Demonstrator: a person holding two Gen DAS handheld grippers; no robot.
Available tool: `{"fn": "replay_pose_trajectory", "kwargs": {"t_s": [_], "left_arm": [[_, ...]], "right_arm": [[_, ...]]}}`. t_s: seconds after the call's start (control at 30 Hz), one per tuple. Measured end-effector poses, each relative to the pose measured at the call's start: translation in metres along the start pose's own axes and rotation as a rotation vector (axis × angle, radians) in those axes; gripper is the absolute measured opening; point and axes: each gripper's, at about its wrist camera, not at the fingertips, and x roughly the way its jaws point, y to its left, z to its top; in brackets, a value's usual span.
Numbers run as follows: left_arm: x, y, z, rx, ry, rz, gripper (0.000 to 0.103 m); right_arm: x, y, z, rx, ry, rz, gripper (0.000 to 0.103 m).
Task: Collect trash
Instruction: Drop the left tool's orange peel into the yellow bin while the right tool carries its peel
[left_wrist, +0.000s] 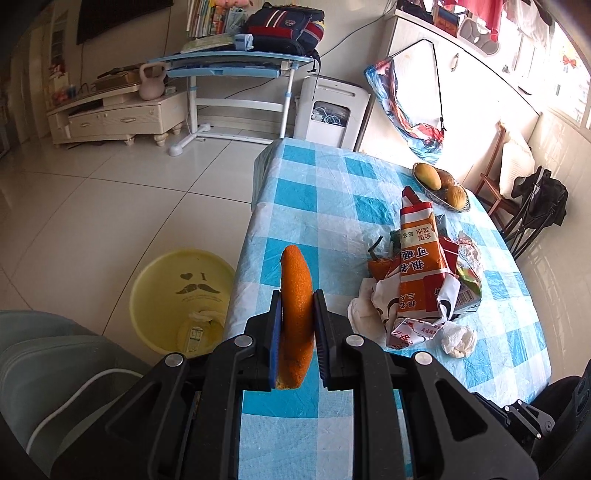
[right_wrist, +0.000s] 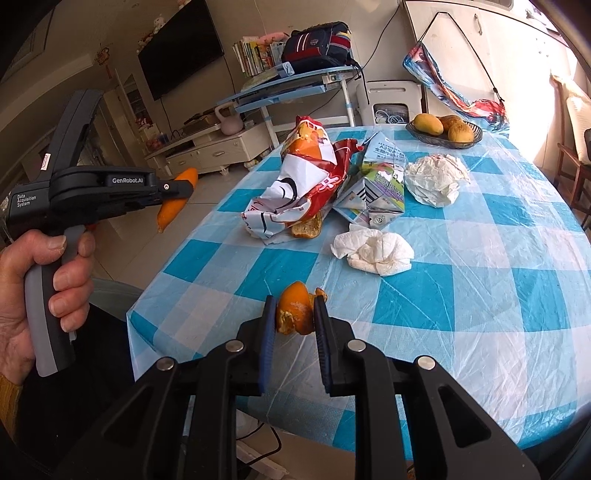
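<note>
Left tool (left_wrist: 297, 295): clamped on a long curved strip of orange peel (left_wrist: 295, 295), gripped edgewise across its middle so both ends stand free. In the right wrist view this tool (right_wrist: 177, 188) hangs off the left edge of the surface with the strip dangling below it; the round yellow plastic bin (left_wrist: 177, 291) stands on the floor just beside that edge, already holding some waste. Judgement: the strip is carried clear of the surface to be dropped into the bin.

Right tool (right_wrist: 295, 312): pinching a small crumpled piece of orange peel (right_wrist: 293, 314) near the front edge of the blue-and-white checked surface (right_wrist: 480, 295). Whether the piece is lifted clear or touching the cloth cannot be told.

Remaining trash, middle of the surface: a crushed red-and-orange snack bag (right_wrist: 295, 184), a flattened printed carton (right_wrist: 376, 184), two wads of white tissue (right_wrist: 376, 253), one further peel scrap (right_wrist: 306, 229) partly under the bag. The wire dish of fruit (right_wrist: 443, 129) at the far edge appears not to be waste.

Judgement: collection is at an early stage.
</note>
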Motion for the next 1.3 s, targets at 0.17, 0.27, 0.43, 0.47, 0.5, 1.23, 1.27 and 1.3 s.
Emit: {"fn": "replay_pose_trajectory", "kwargs": {"t_s": [0.17, 0.27, 0.43, 0.47, 0.5, 1.23, 1.27, 1.3], "left_arm": [[-0.008, 0.007, 0.003, -0.026, -0.037, 0.002, 0.016], [-0.016, 0.013, 0.005, -0.052, -0.067, 0.010, 0.016], [-0.033, 0.034, 0.011, -0.118, -0.124, 0.028, 0.016], [-0.035, 0.039, 0.012, -0.136, -0.132, 0.030, 0.016], [-0.037, 0.044, 0.013, -0.154, -0.139, 0.033, 0.016], [-0.061, 0.146, 0.034, -0.379, -0.182, 0.096, 0.016], [-0.057, 0.152, 0.035, -0.390, -0.161, 0.092, 0.016], [-0.054, 0.160, 0.034, -0.417, -0.147, 0.089, 0.016]], "right_arm": [[-0.003, 0.011, 0.001, -0.031, -0.016, 0.017, 0.021], [-0.004, 0.020, 0.004, -0.045, -0.026, 0.037, 0.021], [-0.005, 0.040, 0.011, -0.089, -0.041, 0.081, 0.021], [-0.004, 0.043, 0.013, -0.095, -0.043, 0.089, 0.021], [-0.003, 0.046, 0.015, -0.100, -0.045, 0.096, 0.021], [0.042, 0.106, 0.069, -0.204, -0.044, 0.215, 0.021], [0.047, 0.110, 0.073, -0.207, -0.039, 0.223, 0.021], [0.052, 0.114, 0.077, -0.210, -0.035, 0.231, 0.021]]}}
